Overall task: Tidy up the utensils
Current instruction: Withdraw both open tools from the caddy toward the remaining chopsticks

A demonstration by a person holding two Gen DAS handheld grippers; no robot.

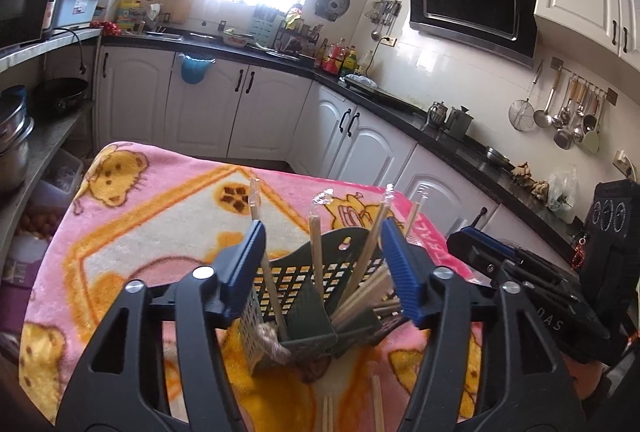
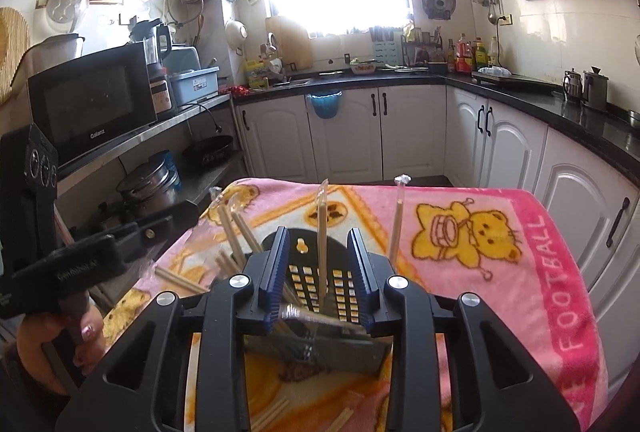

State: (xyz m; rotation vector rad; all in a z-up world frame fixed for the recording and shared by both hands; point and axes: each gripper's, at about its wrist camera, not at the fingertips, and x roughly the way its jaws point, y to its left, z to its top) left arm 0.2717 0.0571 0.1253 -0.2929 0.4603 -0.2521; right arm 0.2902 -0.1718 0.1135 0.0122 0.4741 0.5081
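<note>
A dark green slotted utensil holder (image 1: 316, 272) stands on the pink blanket-covered table (image 1: 160, 216), with several wooden chopsticks (image 1: 316, 252) standing and leaning in it. My left gripper (image 1: 322, 256) is open, its blue fingers on either side of the holder. In the right wrist view the holder (image 2: 316, 272) sits just beyond my right gripper (image 2: 318, 268), which is open and hovers above it, with a wrapped chopstick (image 2: 321, 232) upright between the jaws, not pinched. Loose chopsticks (image 2: 176, 278) lie on the blanket to the left, and more (image 1: 376, 404) lie near the front.
The other gripper shows at the right in the left wrist view (image 1: 520, 272) and at the left in the right wrist view (image 2: 80, 256). White cabinets and a black counter (image 2: 520, 91) wrap around behind. A shelf with a microwave (image 2: 88, 103) and pots is at left.
</note>
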